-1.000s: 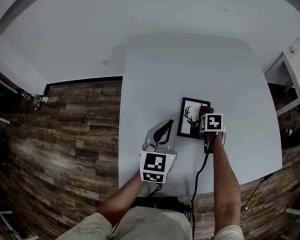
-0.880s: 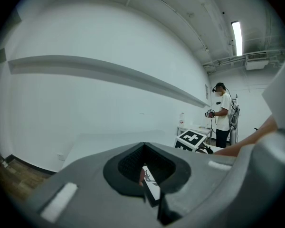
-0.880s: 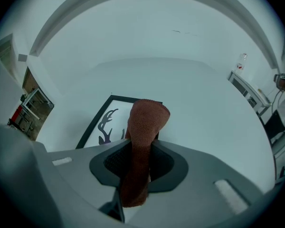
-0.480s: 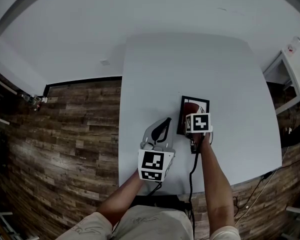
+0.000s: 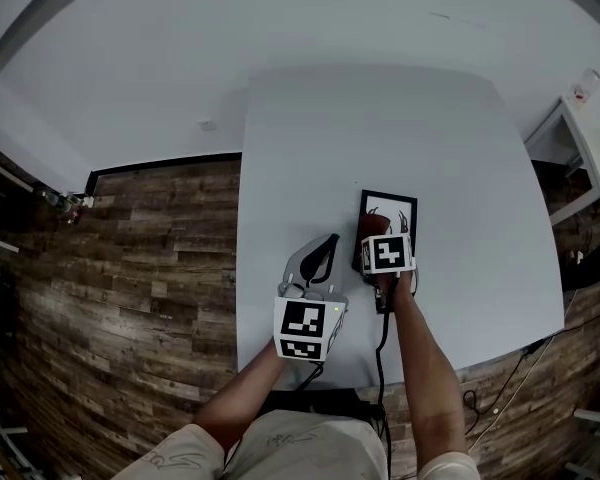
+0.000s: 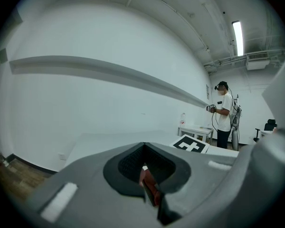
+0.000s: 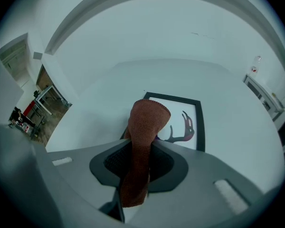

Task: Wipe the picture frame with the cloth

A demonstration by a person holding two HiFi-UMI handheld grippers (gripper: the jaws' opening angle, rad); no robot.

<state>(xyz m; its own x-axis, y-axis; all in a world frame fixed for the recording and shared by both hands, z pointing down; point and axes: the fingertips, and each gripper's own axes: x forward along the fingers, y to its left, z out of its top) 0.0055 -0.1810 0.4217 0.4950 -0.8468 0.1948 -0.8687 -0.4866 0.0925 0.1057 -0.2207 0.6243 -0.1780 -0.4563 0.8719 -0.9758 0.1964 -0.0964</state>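
Nearest, the left tool (image 6: 145,175) is over the tabletop (image 5: 310,148), jaws together, empty. At its 2 o'clock, the right tool (image 7: 137,167) clamps the rust-coloured cloth (image 7: 145,122) over the picture frame's (image 7: 178,110) near-left part.

Count: 1 picture frame (image 5: 391,205), 1 cloth (image 7: 143,137), 2 grippers, i.e. left gripper (image 5: 330,241) and right gripper (image 5: 375,236), 1 table (image 5: 430,148), 1 person (image 6: 224,113) in background.
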